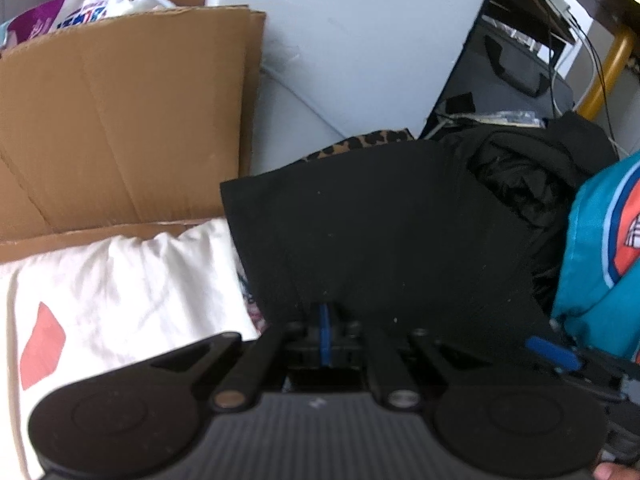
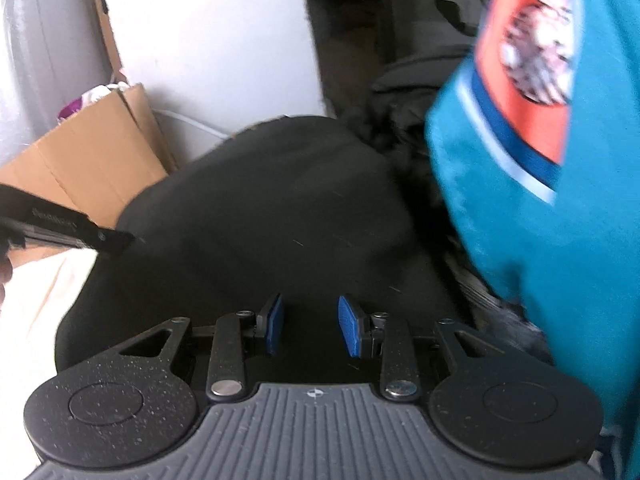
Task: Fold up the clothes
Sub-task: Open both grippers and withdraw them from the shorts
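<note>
Two grippers worked the black garment (image 1: 372,220): our left gripper (image 1: 325,320) pinched its near edge, our right gripper (image 2: 310,330) hovered half-open, needing a matching edge grip.

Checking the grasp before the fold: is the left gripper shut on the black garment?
Shut on it: the left gripper has its blue pads together, pinching the black garment at its near edge.

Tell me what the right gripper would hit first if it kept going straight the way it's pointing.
Most likely the black garment. The right gripper has its pads apart with nothing between them, and the black cloth fills the view straight ahead. The teal shirt hangs off to its right, seemingly out of line, though depth is unclear.
</note>
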A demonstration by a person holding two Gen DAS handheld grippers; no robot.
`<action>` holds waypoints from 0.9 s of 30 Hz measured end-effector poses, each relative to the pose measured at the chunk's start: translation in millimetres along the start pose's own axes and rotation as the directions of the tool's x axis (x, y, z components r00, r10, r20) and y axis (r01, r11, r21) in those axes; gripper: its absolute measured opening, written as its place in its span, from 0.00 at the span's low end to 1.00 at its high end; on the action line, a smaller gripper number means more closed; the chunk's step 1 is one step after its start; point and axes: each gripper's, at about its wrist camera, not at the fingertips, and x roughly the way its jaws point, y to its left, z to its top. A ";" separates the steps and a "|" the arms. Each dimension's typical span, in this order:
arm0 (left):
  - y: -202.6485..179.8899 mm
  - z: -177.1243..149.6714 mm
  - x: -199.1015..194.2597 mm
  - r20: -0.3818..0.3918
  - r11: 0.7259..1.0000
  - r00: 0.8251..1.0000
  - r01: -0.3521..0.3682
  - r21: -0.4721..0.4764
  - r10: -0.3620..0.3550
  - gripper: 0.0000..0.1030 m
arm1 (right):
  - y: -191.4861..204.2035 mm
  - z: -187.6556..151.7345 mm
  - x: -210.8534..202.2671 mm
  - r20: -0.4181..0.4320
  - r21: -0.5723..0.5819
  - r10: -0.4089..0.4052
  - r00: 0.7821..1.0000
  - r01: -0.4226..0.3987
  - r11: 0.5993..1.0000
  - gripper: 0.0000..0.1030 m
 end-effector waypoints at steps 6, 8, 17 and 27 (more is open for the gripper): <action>-1.1 2.0 3.6 -0.009 1.000 1.000 -0.009 0.015 0.010 0.03 | -21.4 -23.5 -16.2 -0.015 0.002 -0.053 0.999 0.053 0.999 0.36; -0.6 2.4 4.6 -0.011 1.000 1.000 -0.010 0.016 0.010 0.03 | -28.7 -28.0 -20.3 -0.022 0.022 -0.069 0.997 0.069 0.997 0.36; -8.8 13.7 -2.8 -0.057 0.997 0.997 -0.044 0.057 0.047 0.02 | -32.8 -40.5 -32.7 -0.050 0.049 -0.088 0.995 0.090 0.995 0.37; 1.5 24.9 -60.6 -0.112 0.995 0.989 -0.094 0.037 0.098 0.22 | -23.4 -29.5 -62.2 -0.126 0.118 -0.062 0.990 0.077 0.990 0.36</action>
